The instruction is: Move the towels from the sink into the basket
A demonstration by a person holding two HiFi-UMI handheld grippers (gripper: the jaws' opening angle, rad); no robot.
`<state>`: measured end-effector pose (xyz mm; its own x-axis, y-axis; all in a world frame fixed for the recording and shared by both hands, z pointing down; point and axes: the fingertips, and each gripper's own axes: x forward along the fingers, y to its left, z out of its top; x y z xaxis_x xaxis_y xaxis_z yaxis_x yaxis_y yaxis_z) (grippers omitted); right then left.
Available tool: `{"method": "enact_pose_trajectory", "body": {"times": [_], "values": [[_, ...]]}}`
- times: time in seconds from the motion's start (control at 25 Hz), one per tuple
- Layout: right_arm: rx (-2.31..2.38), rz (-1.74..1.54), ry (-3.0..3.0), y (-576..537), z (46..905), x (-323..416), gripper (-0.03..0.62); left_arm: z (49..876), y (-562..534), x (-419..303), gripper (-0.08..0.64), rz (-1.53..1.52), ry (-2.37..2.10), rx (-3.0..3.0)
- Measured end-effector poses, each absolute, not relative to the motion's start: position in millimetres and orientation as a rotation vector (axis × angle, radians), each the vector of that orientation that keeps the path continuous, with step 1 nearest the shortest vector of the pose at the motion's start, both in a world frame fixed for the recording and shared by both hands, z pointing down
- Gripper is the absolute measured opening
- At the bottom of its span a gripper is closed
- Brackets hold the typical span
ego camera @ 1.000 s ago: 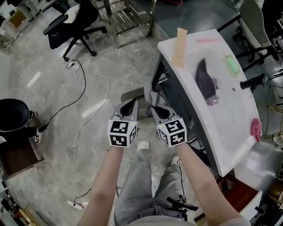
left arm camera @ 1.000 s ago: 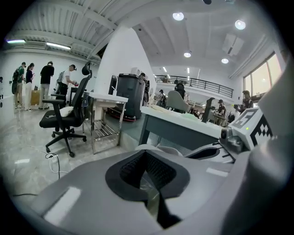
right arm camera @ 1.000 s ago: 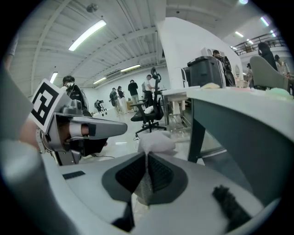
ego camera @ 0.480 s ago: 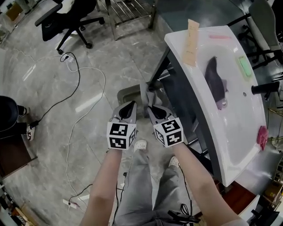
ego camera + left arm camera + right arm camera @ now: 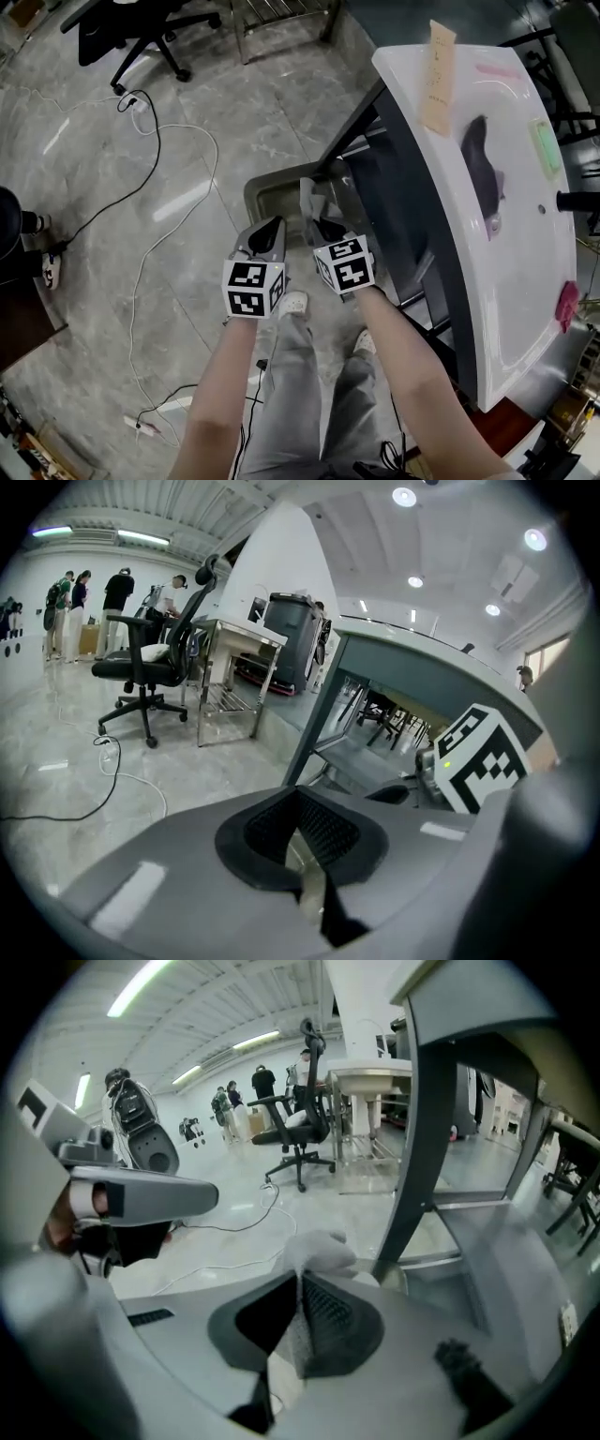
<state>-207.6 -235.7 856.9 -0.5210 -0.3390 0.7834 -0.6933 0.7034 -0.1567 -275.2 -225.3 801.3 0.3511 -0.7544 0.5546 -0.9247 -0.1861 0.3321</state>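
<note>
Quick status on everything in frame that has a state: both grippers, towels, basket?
right gripper: shut on the light towel
left gripper: jaws together, nothing seen held
light towel: pinched, hanging over the basket, not released
basket: on the floor by the sink stand, open top
dark towel: lying in the sink basin
beige cloth: draped over the sink's rim

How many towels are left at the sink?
3: a dark towel in the sink basin, a beige towel draped over its rim, a pink towel on its counter corner. A small green item and a pink item beside the basin may be more.
</note>
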Motion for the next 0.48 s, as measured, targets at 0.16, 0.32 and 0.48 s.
{"method": "enact_pose_trajectory", "body": {"times": [0.16, 0.32, 0.48], "values": [[0.772, 0.598, -2.103, -243.2, 882.2, -211.0, 0.028, 811.3, -224.2, -276.4, 0.005, 0.362, -1.44, 1.99], [0.781, 0.619, -2.075, -254.3, 896.2, -217.5, 0.029, 809.6, -233.1, -281.6, 0.005, 0.36, -1.432, 2.016], [0.783, 0.655, -2.07, -259.9, 899.7, -226.2, 0.08, 807.3, -236.0, -290.7, 0.005, 0.333, -1.439, 2.0]]}}
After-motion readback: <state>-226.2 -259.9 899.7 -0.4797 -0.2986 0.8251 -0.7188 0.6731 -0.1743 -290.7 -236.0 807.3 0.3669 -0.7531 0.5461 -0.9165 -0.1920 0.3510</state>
